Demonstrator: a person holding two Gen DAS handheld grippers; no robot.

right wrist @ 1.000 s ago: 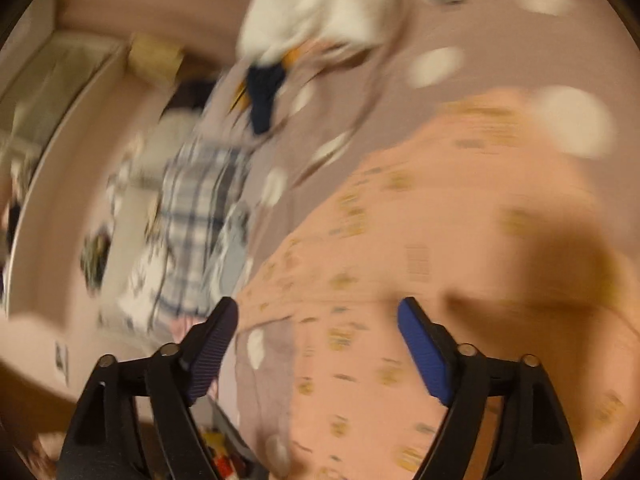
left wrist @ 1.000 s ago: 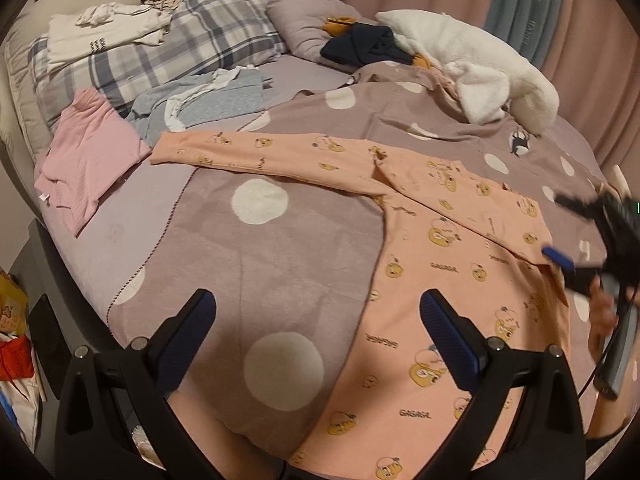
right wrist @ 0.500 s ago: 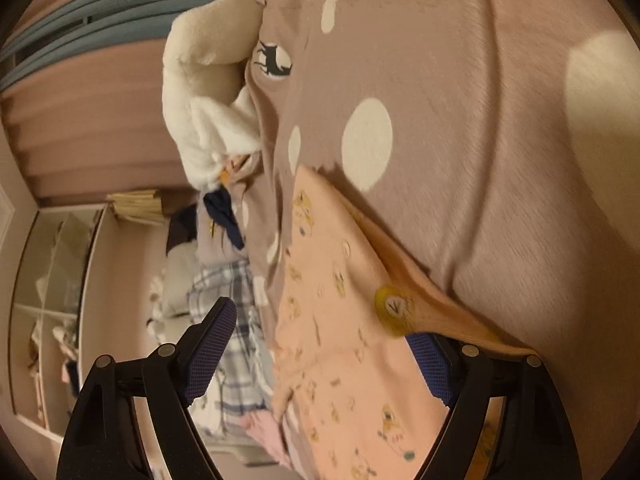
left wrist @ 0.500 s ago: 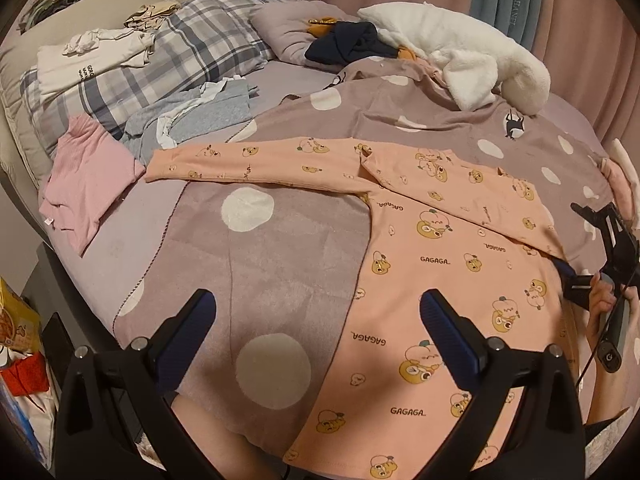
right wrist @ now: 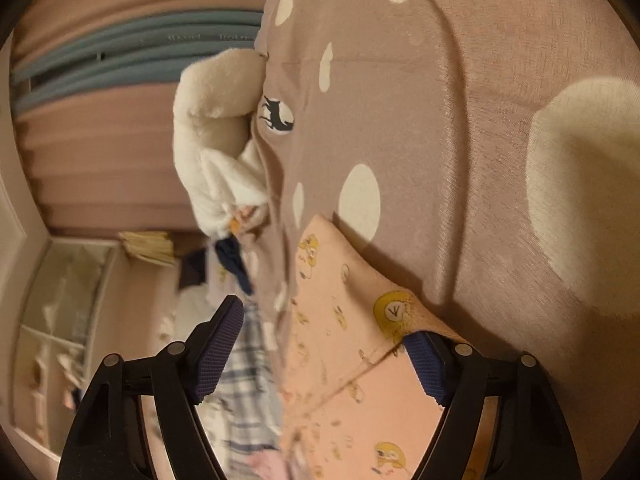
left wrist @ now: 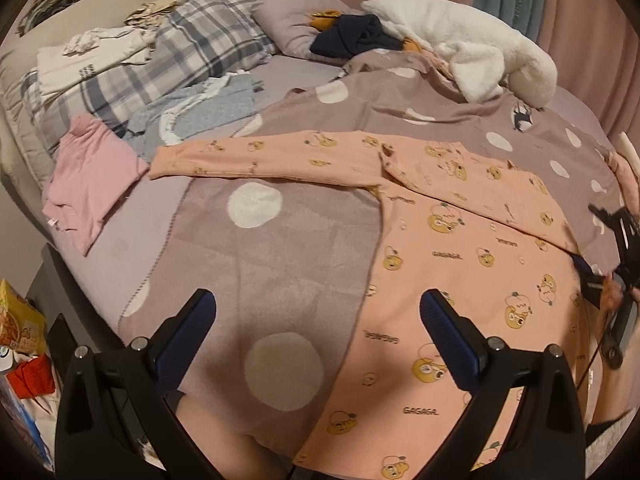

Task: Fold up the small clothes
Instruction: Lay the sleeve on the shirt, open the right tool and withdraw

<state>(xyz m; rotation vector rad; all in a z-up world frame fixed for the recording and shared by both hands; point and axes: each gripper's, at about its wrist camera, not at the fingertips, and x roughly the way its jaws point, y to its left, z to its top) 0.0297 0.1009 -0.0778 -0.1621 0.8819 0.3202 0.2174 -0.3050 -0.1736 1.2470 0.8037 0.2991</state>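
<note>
While the peach long-sleeved top (left wrist: 472, 264) lies spread flat on the polka-dot blanket (left wrist: 280, 264), I hold my left gripper (left wrist: 316, 320) above the blanket's near edge with its jaws wide apart and nothing between them. One sleeve (left wrist: 260, 158) of the top stretches out to the left, its cuff ending just beside a folded pink garment (left wrist: 92, 176) and a grey-blue one (left wrist: 200, 116). The other sleeve is folded across the chest toward the right edge of the top. My right gripper (right wrist: 320, 352) is rolled on its side at that right edge, jaws apart; one blue pad (right wrist: 424, 360) sits against the peach fabric, which passes over it, the other pad stands clear. I cannot tell whether any cloth is pinched. A white fleece blanket (left wrist: 472, 44) and a plaid pillow (left wrist: 192, 48) lie at the far side of the bed.
</note>
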